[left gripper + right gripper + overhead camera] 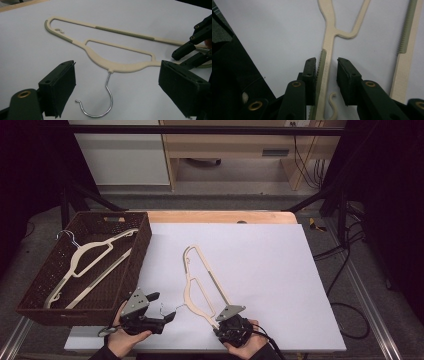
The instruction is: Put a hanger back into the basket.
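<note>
A cream plastic hanger (189, 292) with a metal hook (107, 100) lies flat on the white table sheet (260, 270). My left gripper (162, 306) stands open just in front of the hook, its pads (62, 85) wide apart on either side of it and touching nothing. My right gripper (218, 321) is at the near end of the hanger's arm. In the right gripper view the jaws (327, 61) straddle the ribbed arm (329, 37): one pad is against it, and a narrow gap remains at the other.
A brown woven basket (135, 270) stands at the left edge of the table and holds another cream hanger (85, 255). Bare white sheet stretches to the right and far side. Cables (345, 270) lie on the floor to the right.
</note>
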`<act>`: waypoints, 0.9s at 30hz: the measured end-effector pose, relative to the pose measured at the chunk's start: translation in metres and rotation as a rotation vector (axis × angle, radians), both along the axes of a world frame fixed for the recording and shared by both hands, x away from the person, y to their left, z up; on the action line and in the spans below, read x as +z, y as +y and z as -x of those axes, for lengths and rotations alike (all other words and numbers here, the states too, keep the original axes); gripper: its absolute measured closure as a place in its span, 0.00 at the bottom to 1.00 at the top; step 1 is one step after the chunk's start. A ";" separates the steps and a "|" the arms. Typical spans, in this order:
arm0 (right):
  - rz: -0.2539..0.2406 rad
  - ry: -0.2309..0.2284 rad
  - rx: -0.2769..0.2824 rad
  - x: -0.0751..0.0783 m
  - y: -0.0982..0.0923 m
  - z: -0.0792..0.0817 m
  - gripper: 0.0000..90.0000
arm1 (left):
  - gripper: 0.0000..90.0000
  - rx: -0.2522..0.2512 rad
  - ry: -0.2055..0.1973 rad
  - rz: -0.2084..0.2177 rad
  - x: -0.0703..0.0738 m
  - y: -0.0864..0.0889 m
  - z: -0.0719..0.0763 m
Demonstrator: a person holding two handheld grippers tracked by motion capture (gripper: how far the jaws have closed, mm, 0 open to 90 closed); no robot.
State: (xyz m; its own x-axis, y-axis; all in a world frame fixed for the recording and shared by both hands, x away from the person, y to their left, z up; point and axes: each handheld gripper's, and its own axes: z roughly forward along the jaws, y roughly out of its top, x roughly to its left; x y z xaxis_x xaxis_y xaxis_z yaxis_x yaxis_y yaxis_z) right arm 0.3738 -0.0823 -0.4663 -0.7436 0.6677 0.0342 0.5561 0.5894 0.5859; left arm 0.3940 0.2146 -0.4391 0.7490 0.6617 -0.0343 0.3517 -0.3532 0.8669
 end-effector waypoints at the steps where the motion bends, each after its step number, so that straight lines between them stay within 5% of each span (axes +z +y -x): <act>1: 0.005 -0.003 -0.015 0.000 0.002 0.001 0.83 | 0.16 0.001 0.001 -0.002 0.000 0.000 0.000; 12: -0.057 0.076 -0.099 0.002 -0.002 -0.003 0.88 | 0.22 0.009 0.035 -0.036 -0.007 -0.007 -0.005; 19: -0.070 0.063 -0.119 0.008 -0.007 -0.005 0.88 | 0.33 0.004 0.071 -0.081 -0.015 -0.019 -0.018; 27: -0.083 0.049 -0.119 0.016 -0.009 -0.006 0.88 | 0.51 -0.018 0.137 -0.183 -0.030 -0.034 -0.038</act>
